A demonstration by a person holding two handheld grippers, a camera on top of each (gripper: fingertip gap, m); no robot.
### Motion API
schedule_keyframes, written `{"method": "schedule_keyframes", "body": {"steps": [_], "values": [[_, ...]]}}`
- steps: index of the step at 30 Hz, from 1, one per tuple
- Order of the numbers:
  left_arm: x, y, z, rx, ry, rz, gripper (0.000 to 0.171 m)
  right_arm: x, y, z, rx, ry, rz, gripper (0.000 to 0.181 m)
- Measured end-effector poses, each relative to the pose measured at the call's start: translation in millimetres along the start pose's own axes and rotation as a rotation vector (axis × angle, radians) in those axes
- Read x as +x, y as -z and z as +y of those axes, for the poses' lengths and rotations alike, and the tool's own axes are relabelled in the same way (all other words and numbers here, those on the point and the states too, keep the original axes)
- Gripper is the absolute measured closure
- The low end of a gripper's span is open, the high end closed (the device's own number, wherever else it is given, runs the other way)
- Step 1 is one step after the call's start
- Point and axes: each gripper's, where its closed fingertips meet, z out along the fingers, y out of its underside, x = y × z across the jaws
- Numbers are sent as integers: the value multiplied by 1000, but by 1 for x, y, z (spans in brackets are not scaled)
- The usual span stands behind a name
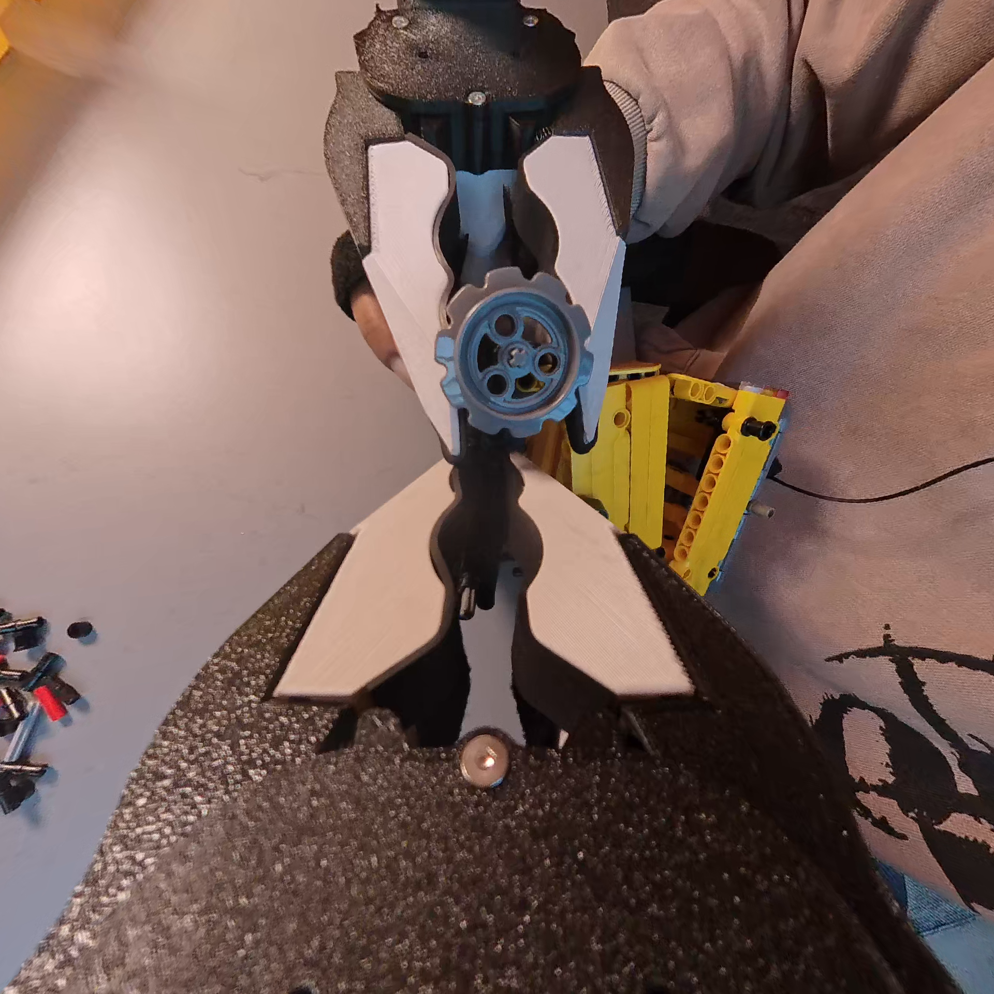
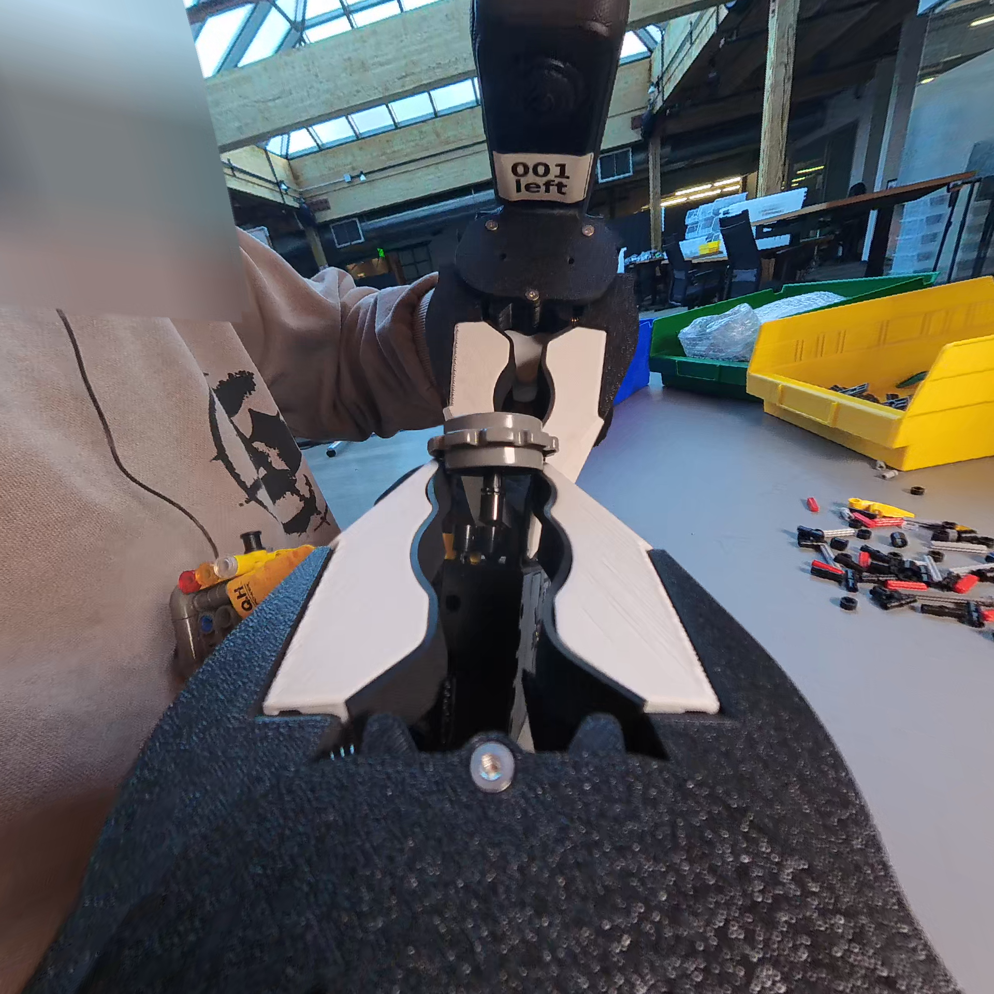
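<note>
While the right gripper (image 2: 490,468) pinches the grey toothed wheel (image 2: 492,441) across its rim, one fingertip on each side, the wheel's hub stays uncovered. A hold by the rim probably serves that end, since the face with its round holes shows whole in the left wrist view. A black pin stands under the wheel between the right gripper's fingers, and seems to belong to the dark framework there.

The left gripper (image 1: 487,465) points straight at the wheel's open face, its tips just beside the lower rim. Its fingers are drawn close together with something dark between them; whether they pinch it I cannot tell.

Just beside the wheel lies a yellow brick-built model (image 1: 645,457), close against the person's beige sweatshirt (image 1: 887,376) at the near edge of the counter (image 2: 699,484). It looks propped there so the body steadies it. A scatter of small black, red and grey parts (image 2: 903,565) lies farther out on the counter. A yellow bin (image 2: 860,376) and a green bin (image 2: 699,366) stand toward the far edge.
</note>
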Motion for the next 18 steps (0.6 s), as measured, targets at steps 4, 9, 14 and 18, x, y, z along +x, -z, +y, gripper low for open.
{"method": "schedule_keyframes", "body": {"steps": [4, 9, 14, 18], "values": [[-3, -1, -1, -1, -9, -19, 164, 0, 0, 1, -55, 58, -17, 156], [-3, -4, -1, -21, -24, -10, 164, -3, 0, 2, -105, 89, -51, 156], [-2, -5, 0, -45, -32, -7, 164, -4, -1, 1, -114, 87, -71, 157], [-4, -5, -1, -46, -32, 2, 164, -3, 0, 0, -107, 74, -84, 157]]}}
